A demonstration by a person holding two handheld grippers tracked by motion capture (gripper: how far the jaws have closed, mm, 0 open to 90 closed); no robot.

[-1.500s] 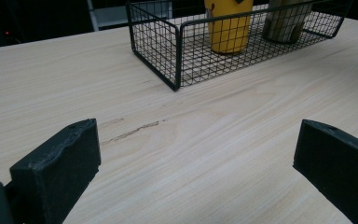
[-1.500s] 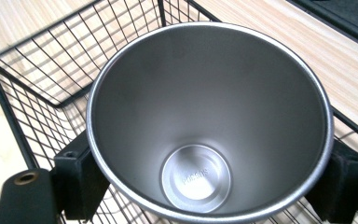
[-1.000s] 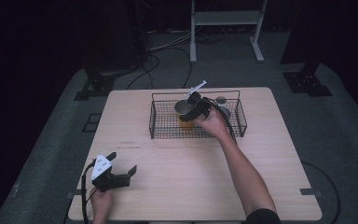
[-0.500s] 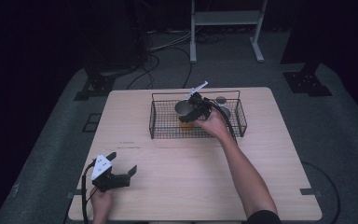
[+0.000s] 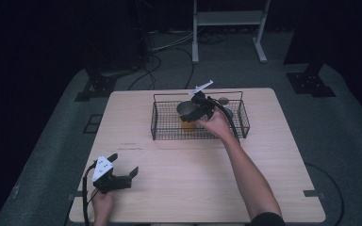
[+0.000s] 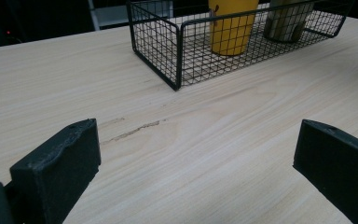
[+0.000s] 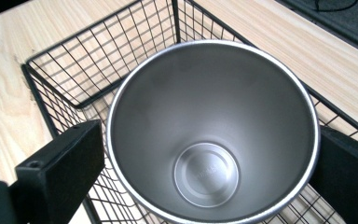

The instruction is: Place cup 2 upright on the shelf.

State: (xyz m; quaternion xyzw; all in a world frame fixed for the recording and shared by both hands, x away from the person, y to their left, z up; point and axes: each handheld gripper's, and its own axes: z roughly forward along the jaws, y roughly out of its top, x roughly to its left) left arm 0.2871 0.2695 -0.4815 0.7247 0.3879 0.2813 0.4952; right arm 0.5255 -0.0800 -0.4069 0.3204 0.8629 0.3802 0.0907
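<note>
Flanking the steel cup (image 7: pixel 212 130) with jaws just opened, the right tongs (image 7: pixel 209 154) hide its base; left tongs (image 6: pixel 196 172) gape.

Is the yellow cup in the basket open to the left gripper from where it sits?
Probably yes: the left gripper is open, bare table lies between, and the yellow cup stands behind the wire basket wall, so come over the rim.

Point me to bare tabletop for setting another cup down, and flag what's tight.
Free: the wide wood between the wire basket and the left claw, and the table right of the forearm. Tight: inside the basket, where a steel cup sits between the right claw jaws, beside a yellow cup.
</note>
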